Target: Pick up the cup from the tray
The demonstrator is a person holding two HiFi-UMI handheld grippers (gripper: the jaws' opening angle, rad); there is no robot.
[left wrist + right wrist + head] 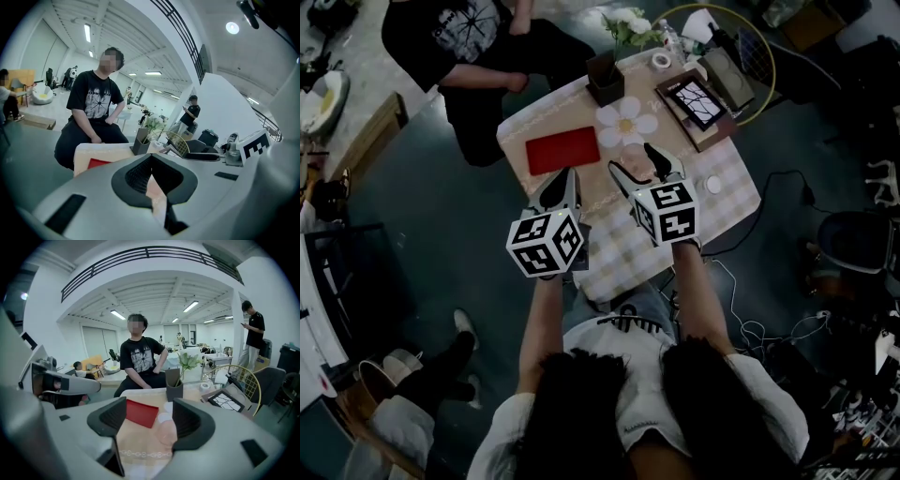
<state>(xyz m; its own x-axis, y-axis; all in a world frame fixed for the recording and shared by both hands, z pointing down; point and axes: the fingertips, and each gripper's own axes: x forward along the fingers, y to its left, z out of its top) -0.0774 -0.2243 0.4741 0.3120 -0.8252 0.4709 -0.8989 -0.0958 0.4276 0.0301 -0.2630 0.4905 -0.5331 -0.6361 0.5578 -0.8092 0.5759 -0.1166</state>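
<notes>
The right gripper is released, its jaws standing apart with the pale translucent cup between them, close against the right-hand jaw; no pad presses on it yet. The cup stands on the checked table, with the flower-shaped mat at its 12 o'clock and the red tray at its 9 o'clock. Whether its base rests on the mat's edge I cannot tell. The left gripper hovers at 9 o'clock of the right one, clenched on nothing. To do this grasp well, I would nudge the right gripper slightly toward 3 o'clock so the cup sits centred, keep the jaws level with the cup's middle, then close gently, since a thin clear cup likely flexes or skids. Lift straight up afterwards.
</notes>
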